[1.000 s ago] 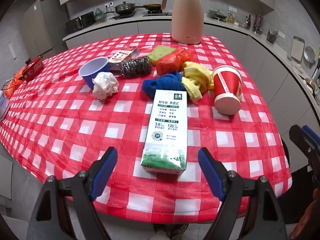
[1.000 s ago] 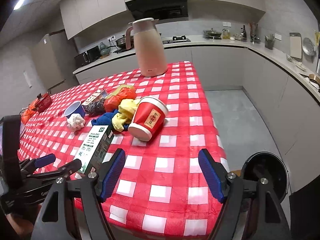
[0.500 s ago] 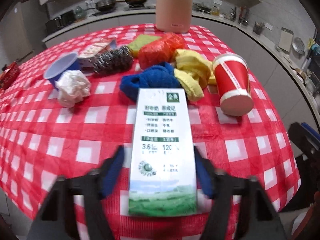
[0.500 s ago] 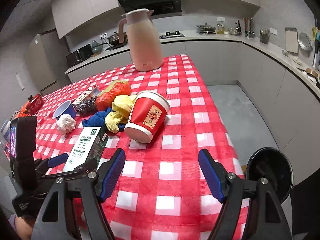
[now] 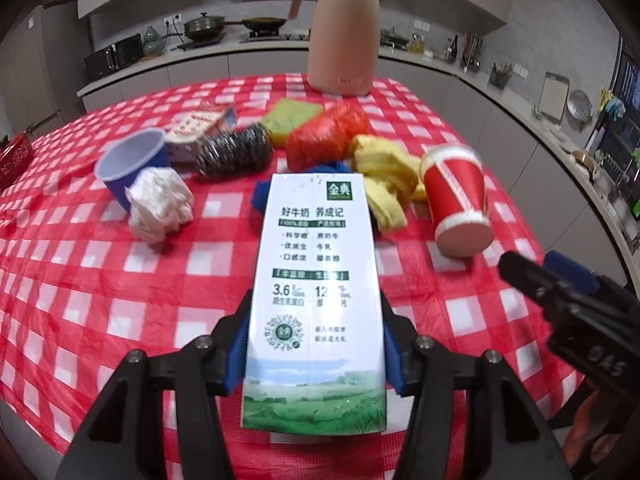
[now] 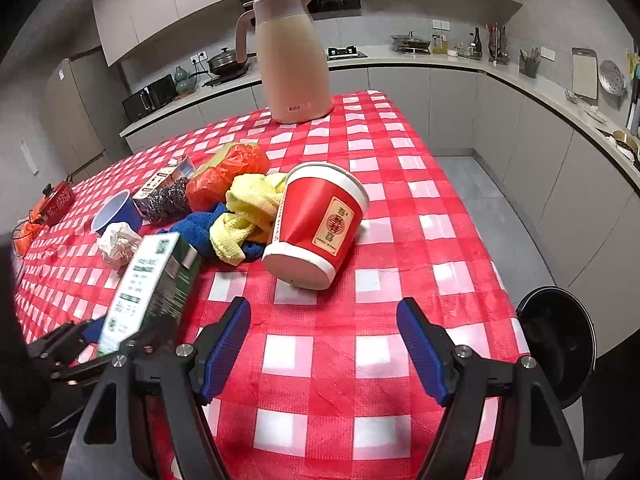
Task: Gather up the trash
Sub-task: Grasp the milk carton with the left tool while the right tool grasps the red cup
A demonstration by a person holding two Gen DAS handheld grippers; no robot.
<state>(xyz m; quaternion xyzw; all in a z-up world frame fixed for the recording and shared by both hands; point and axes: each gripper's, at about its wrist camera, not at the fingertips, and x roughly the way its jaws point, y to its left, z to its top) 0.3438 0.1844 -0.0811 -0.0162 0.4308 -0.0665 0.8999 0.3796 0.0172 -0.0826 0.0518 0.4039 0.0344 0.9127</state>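
Note:
A white and green milk carton (image 5: 316,280) sits between the blue pads of my left gripper (image 5: 315,320), which is shut on its lower half. In the right wrist view the milk carton (image 6: 148,280) is tilted above the checked tablecloth at the left, with the left gripper (image 6: 100,340) below it. A red paper cup (image 6: 316,220) lies on its side just beyond my right gripper (image 6: 324,320), which is open and holds nothing. A crumpled white paper ball (image 5: 158,204) rests beside a blue cup (image 5: 128,164). My right gripper (image 5: 560,280) enters the left wrist view from the right.
Steel scourer (image 5: 234,152), orange plastic bag (image 5: 324,140), yellow cloth (image 5: 384,184), blue cloth (image 6: 200,228) and a small box (image 5: 200,124) crowd mid-table. A pink jug (image 6: 294,56) stands at the back. A black round bin (image 6: 556,344) sits on the floor beyond the table's right edge.
My left gripper moved forward and shut on the milk carton, which has tilted up off the cloth. My right gripper has moved closer to the red paper cup, still open.

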